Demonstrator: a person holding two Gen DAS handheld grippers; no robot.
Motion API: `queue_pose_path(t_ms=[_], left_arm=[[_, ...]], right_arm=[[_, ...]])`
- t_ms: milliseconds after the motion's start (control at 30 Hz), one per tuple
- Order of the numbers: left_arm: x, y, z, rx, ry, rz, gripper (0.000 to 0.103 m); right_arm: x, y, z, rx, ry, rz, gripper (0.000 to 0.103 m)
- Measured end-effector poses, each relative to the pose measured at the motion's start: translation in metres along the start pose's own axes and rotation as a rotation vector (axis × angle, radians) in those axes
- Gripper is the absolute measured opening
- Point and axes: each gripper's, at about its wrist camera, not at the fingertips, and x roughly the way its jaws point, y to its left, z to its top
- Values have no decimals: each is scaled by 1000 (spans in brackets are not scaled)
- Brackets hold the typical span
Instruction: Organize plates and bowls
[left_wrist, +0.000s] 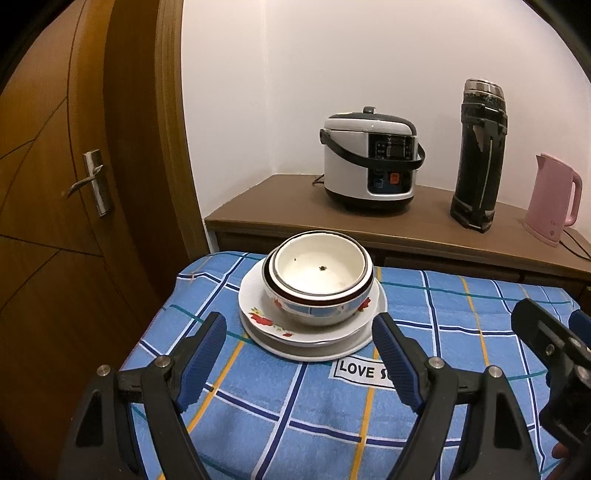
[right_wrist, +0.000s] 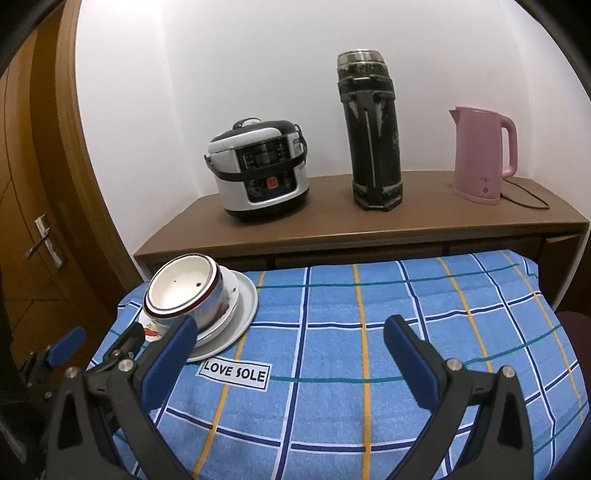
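Left wrist view: we see two round, shiny white bowls (left_wrist: 320, 291), one inside the other, sitting on two stacked white plates (left_wrist: 266, 332) with red flowers. A few dark specks lie in the top bowl. The stack rests on the soft blue checked cloth (left_wrist: 295, 417), at its far left. Our left gripper (left_wrist: 299, 354) and right gripper (right_wrist: 291, 354) are both spread wide, holding nothing.
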Motion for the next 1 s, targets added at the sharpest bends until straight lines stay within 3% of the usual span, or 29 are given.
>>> queue_pose_path(t_ms=[1000], left_arm=[[-15,6,-11,-11,-20,54,83]], right_arm=[[-14,9,-14,-20,-17,7,103]])
